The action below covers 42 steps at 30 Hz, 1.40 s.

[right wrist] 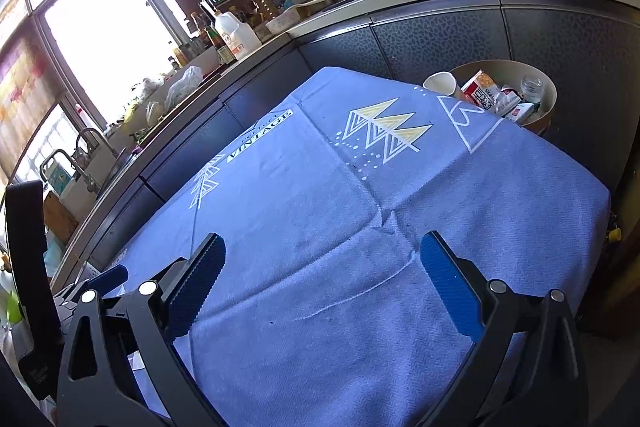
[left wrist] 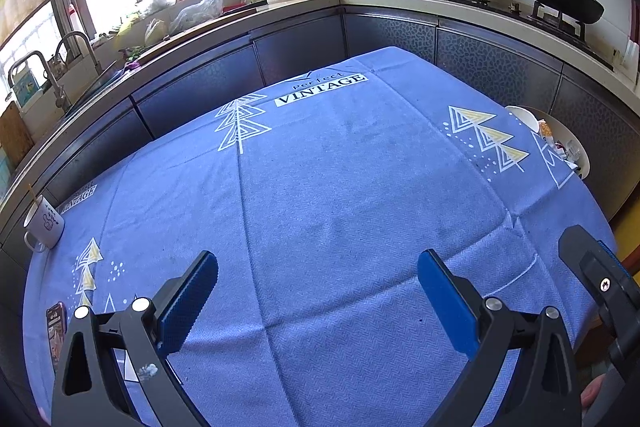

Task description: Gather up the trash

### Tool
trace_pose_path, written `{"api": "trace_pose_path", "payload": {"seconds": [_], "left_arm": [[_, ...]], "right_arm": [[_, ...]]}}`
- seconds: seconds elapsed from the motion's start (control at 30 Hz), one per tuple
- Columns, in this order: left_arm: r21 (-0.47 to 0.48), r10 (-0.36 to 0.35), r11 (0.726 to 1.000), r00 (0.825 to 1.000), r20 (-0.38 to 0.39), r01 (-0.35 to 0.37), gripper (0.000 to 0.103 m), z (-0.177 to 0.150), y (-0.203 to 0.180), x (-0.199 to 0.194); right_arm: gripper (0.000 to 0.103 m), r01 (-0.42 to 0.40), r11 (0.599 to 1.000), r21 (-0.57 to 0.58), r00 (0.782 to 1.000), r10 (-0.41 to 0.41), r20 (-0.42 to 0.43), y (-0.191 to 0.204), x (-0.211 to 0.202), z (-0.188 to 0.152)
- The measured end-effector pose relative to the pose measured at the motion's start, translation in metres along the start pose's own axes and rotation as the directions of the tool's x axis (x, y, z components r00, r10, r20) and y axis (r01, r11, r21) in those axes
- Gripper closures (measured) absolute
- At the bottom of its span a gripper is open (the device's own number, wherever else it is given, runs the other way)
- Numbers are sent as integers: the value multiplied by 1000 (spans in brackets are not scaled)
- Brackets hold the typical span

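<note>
Blue tablecloth (left wrist: 340, 187) fills both frames; left gripper (left wrist: 318, 291) and right gripper (right wrist: 322, 275) hover wide, empty, trash bin (right wrist: 550, 89) upper right, packed with wrappers.

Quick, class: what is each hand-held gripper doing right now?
Left hand-held gripper: open, holding nothing.
Right hand-held gripper: open, holding nothing.

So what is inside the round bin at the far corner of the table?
In the bin: a paper cup, a red-and-white packet, a clear bottle and small wrappers. The tablecloth corner hides its near side, so deeper contents cannot be seen.
</note>
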<state>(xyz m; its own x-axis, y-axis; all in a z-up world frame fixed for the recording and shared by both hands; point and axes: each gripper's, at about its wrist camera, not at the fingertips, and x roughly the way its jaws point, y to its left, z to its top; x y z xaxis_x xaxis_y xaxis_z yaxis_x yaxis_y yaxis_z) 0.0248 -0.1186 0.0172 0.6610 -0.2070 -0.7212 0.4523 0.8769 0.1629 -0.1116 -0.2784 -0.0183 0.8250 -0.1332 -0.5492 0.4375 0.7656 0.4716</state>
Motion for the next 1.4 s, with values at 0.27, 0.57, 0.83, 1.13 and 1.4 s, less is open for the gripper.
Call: {"api": "trace_pose_path", "payload": {"seconds": [0.27, 0.57, 0.83, 1.13, 1.4], "left_arm": [[8, 1, 1000, 1000, -2, -1, 4, -1, -3, 0], [6, 1, 1000, 1000, -5, -1, 4, -3, -2, 1], [4, -1, 1000, 1000, -9, 1, 4, -4, -1, 3], [-4, -5, 1000, 1000, -24, 5, 4, -5, 2, 7], [-8, -42, 999, 999, -13, 42, 4, -7, 3, 8]], "right_arm": [[6, -1, 1000, 5, 1000, 1, -1, -2, -1, 0], [6, 2, 1000, 5, 1000, -2, -1, 0, 0, -1], [6, 4, 1000, 5, 1000, -4, -4, 1, 0, -3], [7, 5, 1000, -1, 1000, -5, -5, 1, 0, -5], [6, -1, 1000, -17, 1000, 1, 3, 5, 0, -7]]}}
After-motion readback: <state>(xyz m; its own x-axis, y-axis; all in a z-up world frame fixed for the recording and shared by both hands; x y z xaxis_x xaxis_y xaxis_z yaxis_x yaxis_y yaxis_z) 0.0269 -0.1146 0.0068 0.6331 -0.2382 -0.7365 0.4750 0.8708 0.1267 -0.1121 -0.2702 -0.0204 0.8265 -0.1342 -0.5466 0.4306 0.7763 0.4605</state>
